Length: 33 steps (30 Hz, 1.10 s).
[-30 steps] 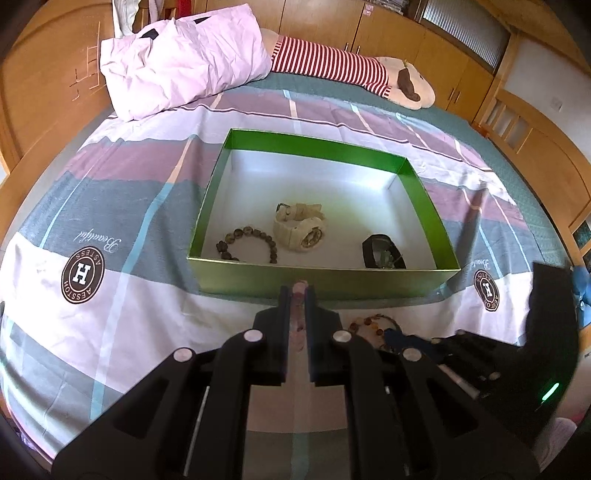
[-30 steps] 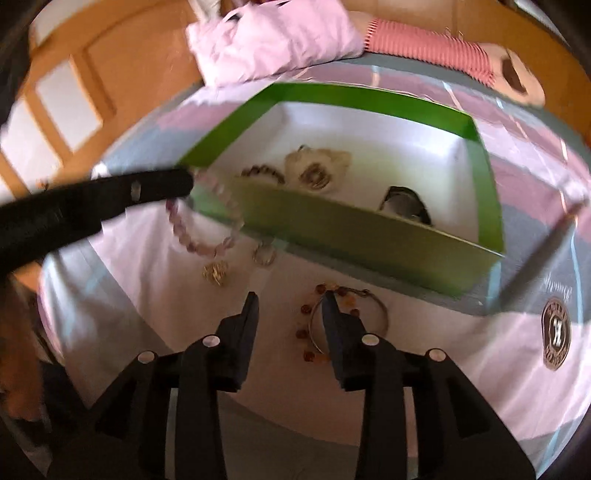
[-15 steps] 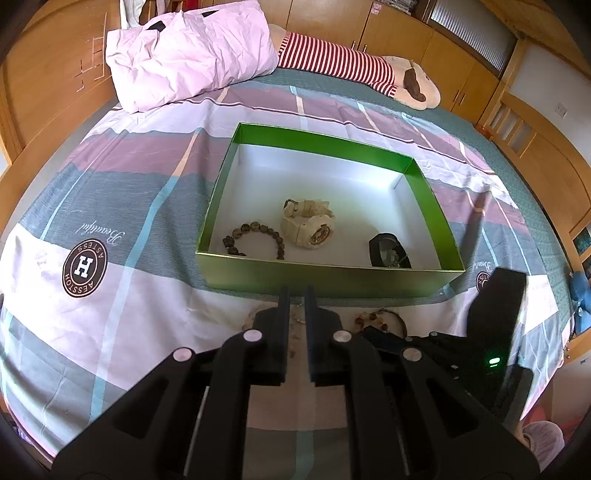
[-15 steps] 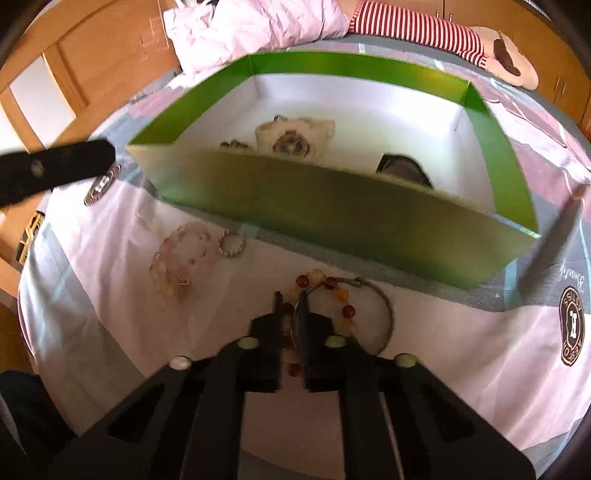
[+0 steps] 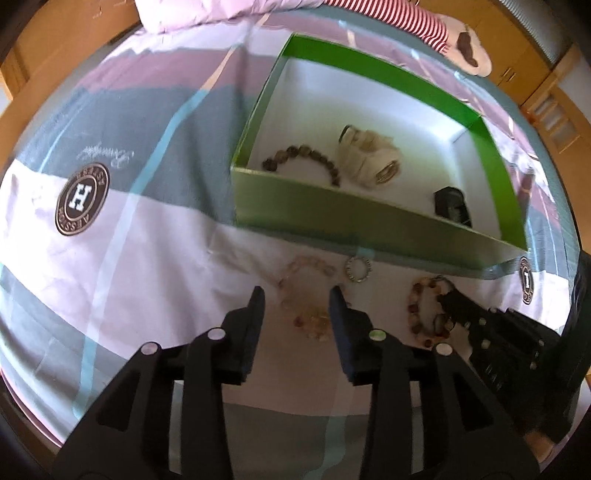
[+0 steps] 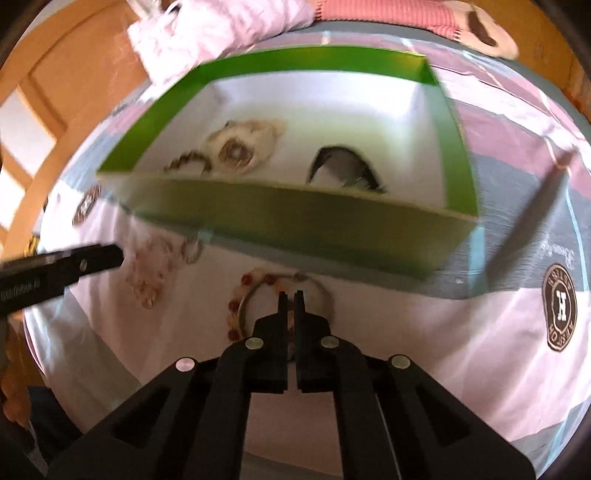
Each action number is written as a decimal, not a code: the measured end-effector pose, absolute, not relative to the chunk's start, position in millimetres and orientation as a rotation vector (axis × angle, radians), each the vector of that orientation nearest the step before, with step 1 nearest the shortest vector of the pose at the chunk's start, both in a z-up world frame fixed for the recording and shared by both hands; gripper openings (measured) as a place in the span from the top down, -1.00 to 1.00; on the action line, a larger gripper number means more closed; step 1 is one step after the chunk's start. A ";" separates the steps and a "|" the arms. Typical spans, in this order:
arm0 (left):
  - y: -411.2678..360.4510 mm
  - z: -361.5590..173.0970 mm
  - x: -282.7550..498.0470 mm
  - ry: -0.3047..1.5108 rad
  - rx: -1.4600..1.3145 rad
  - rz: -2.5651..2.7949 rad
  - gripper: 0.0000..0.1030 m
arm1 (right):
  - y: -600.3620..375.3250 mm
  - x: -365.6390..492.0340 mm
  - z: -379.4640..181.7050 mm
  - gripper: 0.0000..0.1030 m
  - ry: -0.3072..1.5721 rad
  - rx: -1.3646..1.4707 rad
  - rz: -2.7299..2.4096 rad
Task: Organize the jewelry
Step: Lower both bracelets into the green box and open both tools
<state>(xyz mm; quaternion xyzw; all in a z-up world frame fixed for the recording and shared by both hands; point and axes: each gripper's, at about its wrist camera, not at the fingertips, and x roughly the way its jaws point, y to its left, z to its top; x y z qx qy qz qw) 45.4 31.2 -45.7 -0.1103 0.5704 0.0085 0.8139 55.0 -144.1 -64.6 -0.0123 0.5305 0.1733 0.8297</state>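
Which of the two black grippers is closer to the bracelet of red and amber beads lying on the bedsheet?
Right. The right gripper is shut right at the red and amber bead bracelet. The left gripper, its jaws opening, hovers beside it over the pale pink bead bracelet.

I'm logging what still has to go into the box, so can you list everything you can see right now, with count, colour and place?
box: one, green outside, white inside, open, on the bed
beaded bracelet: one, dark brown, inside the box, left part
watch: one, cream, inside the box, beside the brown bracelet
dark watch: one, black, inside the box, right part
pale bracelet: one, pinkish, on the sheet in front of the box
small ring: one, silvery, by the box's front wall
amber bracelet: one, red and orange beads, on the sheet, right
pillow: one, pink, far end of the bed
left gripper: black, jaws opening, nothing pinched
right gripper: black, shut on the amber bracelet
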 end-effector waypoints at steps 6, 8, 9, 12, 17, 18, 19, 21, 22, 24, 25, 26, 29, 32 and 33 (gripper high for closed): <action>35.9 -60.6 53.7 1.252 -0.258 0.018 0.03 | -133.2 50.5 -71.7 0.48 1.115 -0.098 0.353; 42.7 -65.7 57.9 1.268 -0.292 0.022 0.03 | -134.1 51.3 -73.0 0.48 1.114 -0.097 0.358; 45.8 -69.3 60.8 1.278 -0.309 0.022 0.01 | -134.2 51.4 -73.2 0.47 1.115 -0.098 0.359; 45.0 -78.4 67.2 1.299 -0.306 0.022 -0.03 | -133.9 51.6 -74.4 0.37 1.117 -0.095 0.366; 30.7 -80.1 71.4 1.282 -0.194 0.057 0.18 | -124.8 48.1 -75.4 0.52 1.103 -0.131 0.362; 28.5 -79.8 71.8 1.278 -0.168 0.069 0.35 | -125.5 50.1 -74.6 0.78 1.107 -0.126 0.370; 26.7 -79.2 72.4 1.273 -0.154 0.074 0.56 | -125.4 50.5 -74.0 0.86 1.111 -0.123 0.375; 27.3 -76.6 72.4 1.275 -0.199 0.036 0.86 | -126.6 50.8 -71.6 0.86 1.114 -0.113 0.387; 27.3 -74.6 71.7 1.273 -0.210 0.025 0.86 | -127.2 50.4 -68.4 0.86 1.109 -0.102 0.395; 24.3 -63.4 67.7 1.240 -0.217 -0.003 0.86 | -129.0 48.5 -60.4 0.86 1.091 -0.086 0.406; 21.7 -52.1 63.2 1.200 -0.214 -0.031 0.86 | -130.8 46.5 -51.8 0.86 1.072 -0.070 0.415; 19.5 -45.6 61.1 1.178 -0.213 -0.046 0.86 | -130.7 45.2 -44.7 0.86 1.057 -0.058 0.424; 9.3 -16.5 48.1 1.066 -0.180 -0.107 0.86 | -139.5 36.1 -14.1 0.86 0.972 0.000 0.463; -1.2 6.2 37.6 0.963 -0.168 -0.201 0.86 | -149.4 27.1 18.8 0.86 0.847 0.076 0.518; -3.4 13.8 38.7 0.935 -0.171 -0.224 0.86 | -152.4 26.8 26.8 0.86 0.815 0.096 0.523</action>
